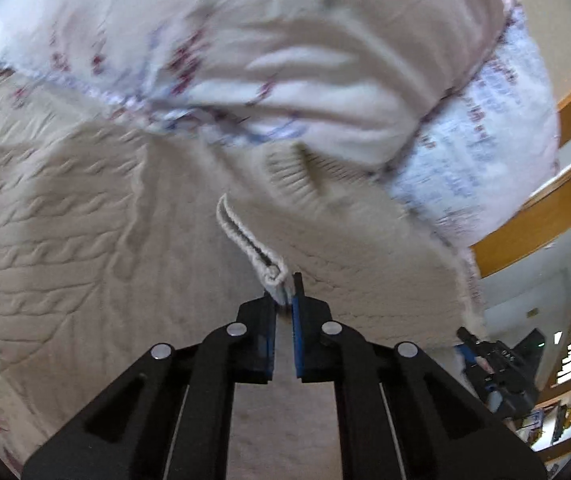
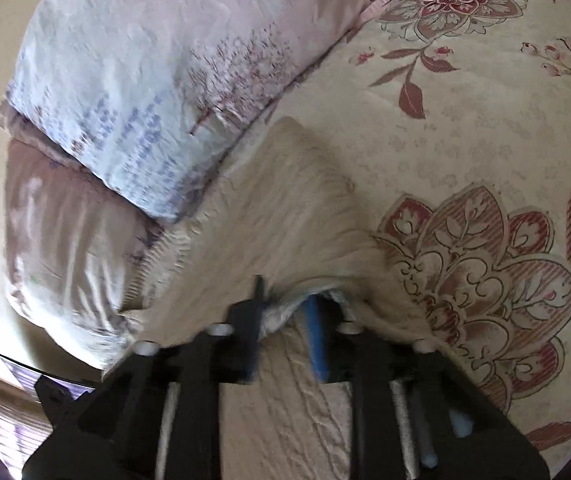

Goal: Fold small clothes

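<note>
Cream cable-knit sweater (image 1: 85, 216) sprawls across the floral bedspread (image 2: 465, 128), its top end against the pale pillow (image 1: 245, 32). My left gripper (image 1: 284, 296) has pinched its ribbed edge (image 1: 245, 236) tight between the blue pads. My right gripper (image 2: 285, 312), blurred, clamps a bunched fold of the same knit.
</note>
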`<state>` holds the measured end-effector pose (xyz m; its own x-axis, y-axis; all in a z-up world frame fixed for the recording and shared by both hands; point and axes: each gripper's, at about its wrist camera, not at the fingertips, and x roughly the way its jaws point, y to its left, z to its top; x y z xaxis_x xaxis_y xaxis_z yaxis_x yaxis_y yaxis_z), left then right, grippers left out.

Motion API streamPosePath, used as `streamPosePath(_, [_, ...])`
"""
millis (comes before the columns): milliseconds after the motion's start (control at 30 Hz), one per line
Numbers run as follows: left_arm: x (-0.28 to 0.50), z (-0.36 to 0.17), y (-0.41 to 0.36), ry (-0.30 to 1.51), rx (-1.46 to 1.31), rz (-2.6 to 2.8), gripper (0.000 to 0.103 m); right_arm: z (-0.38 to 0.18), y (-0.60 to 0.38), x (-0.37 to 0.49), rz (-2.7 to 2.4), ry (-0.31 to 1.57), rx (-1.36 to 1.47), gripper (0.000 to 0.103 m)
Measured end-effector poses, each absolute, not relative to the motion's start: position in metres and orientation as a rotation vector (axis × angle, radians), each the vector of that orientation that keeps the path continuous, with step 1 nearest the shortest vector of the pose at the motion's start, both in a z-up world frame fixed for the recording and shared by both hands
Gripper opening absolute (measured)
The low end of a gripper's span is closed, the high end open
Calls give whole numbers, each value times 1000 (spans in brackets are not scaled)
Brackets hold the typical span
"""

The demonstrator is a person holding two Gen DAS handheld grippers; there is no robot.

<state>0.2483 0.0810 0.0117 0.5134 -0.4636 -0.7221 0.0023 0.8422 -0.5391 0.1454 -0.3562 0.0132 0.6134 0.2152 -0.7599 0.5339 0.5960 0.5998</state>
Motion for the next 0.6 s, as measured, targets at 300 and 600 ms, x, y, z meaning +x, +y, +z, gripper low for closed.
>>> streamPosePath(300, [216,10,108,976,-510,-320,33,29,-332,132,-262,962,780,48])
streamPosePath(600, [136,31,264,813,-697,-44,49,36,-290,115,-67,904,659,62])
